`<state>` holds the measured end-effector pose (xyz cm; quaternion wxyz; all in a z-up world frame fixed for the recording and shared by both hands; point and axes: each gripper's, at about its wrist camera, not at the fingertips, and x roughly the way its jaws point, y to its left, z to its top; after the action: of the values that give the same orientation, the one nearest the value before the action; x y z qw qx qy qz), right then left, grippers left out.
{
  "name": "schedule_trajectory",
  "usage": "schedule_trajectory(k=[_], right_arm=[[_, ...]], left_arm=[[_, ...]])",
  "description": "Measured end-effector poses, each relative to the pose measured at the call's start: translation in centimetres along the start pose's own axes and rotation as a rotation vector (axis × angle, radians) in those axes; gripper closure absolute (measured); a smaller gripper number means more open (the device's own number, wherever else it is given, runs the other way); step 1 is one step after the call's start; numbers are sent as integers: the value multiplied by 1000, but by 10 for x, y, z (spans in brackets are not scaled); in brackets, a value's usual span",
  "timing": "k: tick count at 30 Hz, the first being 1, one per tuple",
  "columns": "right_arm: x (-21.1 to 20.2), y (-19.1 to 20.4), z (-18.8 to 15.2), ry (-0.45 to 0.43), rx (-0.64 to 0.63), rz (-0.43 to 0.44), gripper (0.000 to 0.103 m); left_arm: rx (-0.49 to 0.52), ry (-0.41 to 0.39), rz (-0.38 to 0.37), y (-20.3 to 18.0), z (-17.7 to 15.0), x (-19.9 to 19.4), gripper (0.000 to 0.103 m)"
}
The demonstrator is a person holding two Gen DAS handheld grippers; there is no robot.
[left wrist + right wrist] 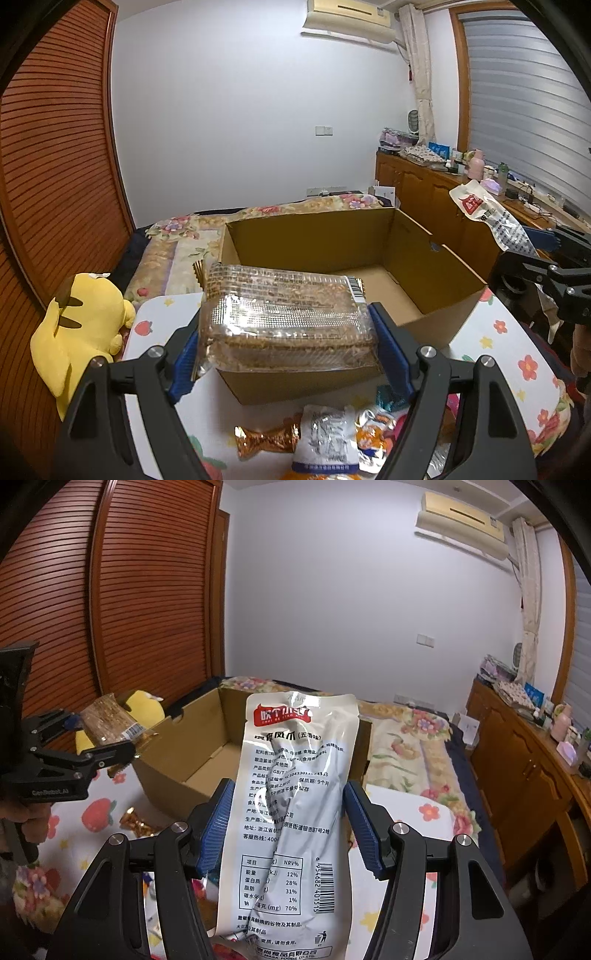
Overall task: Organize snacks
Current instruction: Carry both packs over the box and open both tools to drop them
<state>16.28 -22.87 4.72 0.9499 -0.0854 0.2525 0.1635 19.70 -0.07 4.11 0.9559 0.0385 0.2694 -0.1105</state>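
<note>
My left gripper (pixel 288 332) is shut on a clear-wrapped brown cake pack (pixel 284 314), held over the near wall of the open cardboard box (pixel 443 295). My right gripper (pixel 284 827) is shut on a white snack pouch (pixel 291 794) with a red logo, held upright in front of the box (pixel 177 760). The pouch (pixel 487 214) also shows at the right of the left wrist view. The left gripper and its cake pack (pixel 110 720) show at the left of the right wrist view. The box looks empty inside.
Several loose snack packets (pixel 325 439) lie on the flower-print cloth (pixel 517 350) in front of the box. A yellow plush toy (pixel 81 332) sits left of it. A wooden cabinet (pixel 524 768) stands along the right, a slatted wardrobe (pixel 129 590) at the left.
</note>
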Motion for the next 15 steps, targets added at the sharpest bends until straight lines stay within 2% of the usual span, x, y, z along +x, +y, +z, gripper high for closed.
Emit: schedule_trajectory(k=[15], right_arm=[[48, 2, 14, 42, -1, -19, 41]], left_arm=[[-36, 101, 15, 10, 4, 57, 22]])
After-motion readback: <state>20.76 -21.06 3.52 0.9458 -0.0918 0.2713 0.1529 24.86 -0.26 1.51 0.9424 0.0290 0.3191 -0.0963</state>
